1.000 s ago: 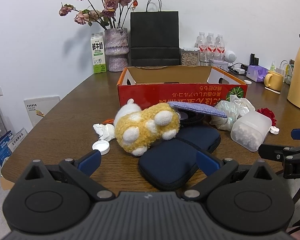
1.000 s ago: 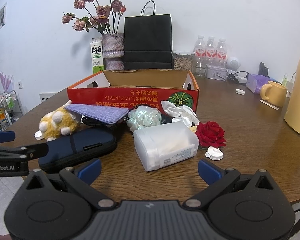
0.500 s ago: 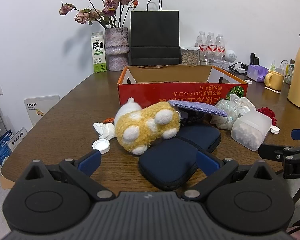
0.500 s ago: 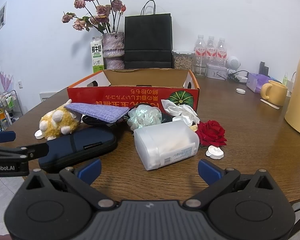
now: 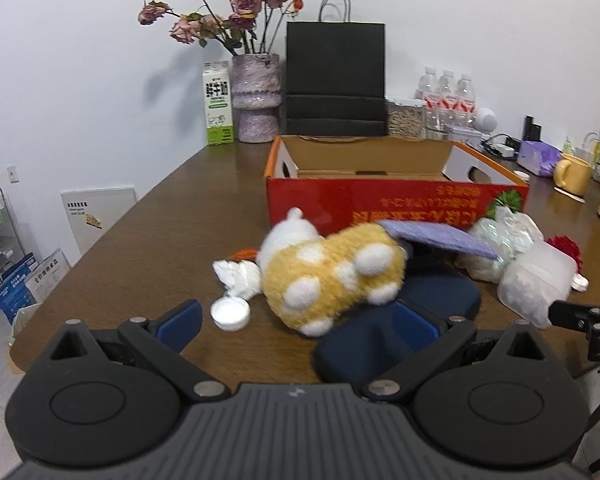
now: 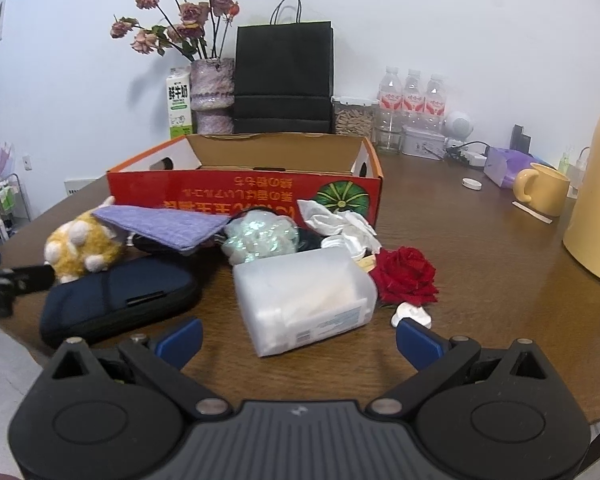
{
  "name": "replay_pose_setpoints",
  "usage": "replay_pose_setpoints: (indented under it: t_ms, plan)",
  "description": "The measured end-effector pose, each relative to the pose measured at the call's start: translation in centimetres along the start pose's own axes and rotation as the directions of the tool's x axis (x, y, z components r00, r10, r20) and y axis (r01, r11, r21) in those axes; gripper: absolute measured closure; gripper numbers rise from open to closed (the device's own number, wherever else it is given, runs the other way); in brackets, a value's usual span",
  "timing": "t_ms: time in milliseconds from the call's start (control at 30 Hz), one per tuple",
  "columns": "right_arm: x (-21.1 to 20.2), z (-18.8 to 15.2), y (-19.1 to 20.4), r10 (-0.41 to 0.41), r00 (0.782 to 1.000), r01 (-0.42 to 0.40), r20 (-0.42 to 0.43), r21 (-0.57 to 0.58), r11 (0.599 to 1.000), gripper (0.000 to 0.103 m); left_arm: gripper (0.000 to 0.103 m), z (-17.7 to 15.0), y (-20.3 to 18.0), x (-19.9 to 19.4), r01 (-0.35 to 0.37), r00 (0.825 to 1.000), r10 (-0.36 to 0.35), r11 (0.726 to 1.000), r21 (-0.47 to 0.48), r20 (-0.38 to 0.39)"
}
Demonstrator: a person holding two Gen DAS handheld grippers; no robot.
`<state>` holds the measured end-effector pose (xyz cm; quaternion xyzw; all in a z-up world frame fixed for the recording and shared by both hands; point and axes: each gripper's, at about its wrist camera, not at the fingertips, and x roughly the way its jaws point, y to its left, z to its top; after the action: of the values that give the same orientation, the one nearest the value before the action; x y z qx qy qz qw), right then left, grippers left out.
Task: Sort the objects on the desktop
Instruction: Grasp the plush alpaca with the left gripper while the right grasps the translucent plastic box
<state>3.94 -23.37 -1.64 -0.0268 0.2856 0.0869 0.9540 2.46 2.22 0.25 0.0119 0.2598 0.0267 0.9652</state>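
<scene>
My left gripper (image 5: 296, 322) is wide open before the plush toy (image 5: 332, 272) (nothing held); my right gripper (image 6: 298, 336), also wide open, faces the plastic container (image 6: 304, 300).

The milk carton (image 6: 179, 103), far ahead and left of the right claw beside the vase, carries three large dark Chinese characters stacked vertically, reading 鲜牛奶. The red cardboard box (image 6: 244, 196) straight ahead of that claw bears yellow Japanese print that stands upside down, too distorted to read surely, next to a green pumpkin picture. The translucent plastic container (image 6: 304, 300) nearest the claw has a white label, its print too small to read.
</scene>
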Motion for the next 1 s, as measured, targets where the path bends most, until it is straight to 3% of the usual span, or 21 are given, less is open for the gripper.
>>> replay_pose_setpoints:
  t_ms: [700,867,1000]
  plan:
    - [6.1,1.8,-1.0,0.069,0.996,-0.075,-0.058,-0.096,0.993,0.0,0.0,3.2,1.8,2.9,-0.05,0.999,0.05,0.999,-0.021,-0.004]
    - [6.7,1.9,-0.9,0.104,0.992,-0.111,-0.071,-0.106,0.988,0.012,0.0,3.4,2.1,3.6,-0.048,0.999,0.048,0.999,-0.025,-0.012]
    - [6.9,2.0,-1.1,0.116,0.99,-0.123,-0.077,-0.102,0.987,0.014,0.0,3.6,2.1,4.1,-0.038,0.999,0.038,0.999,-0.026,-0.023]
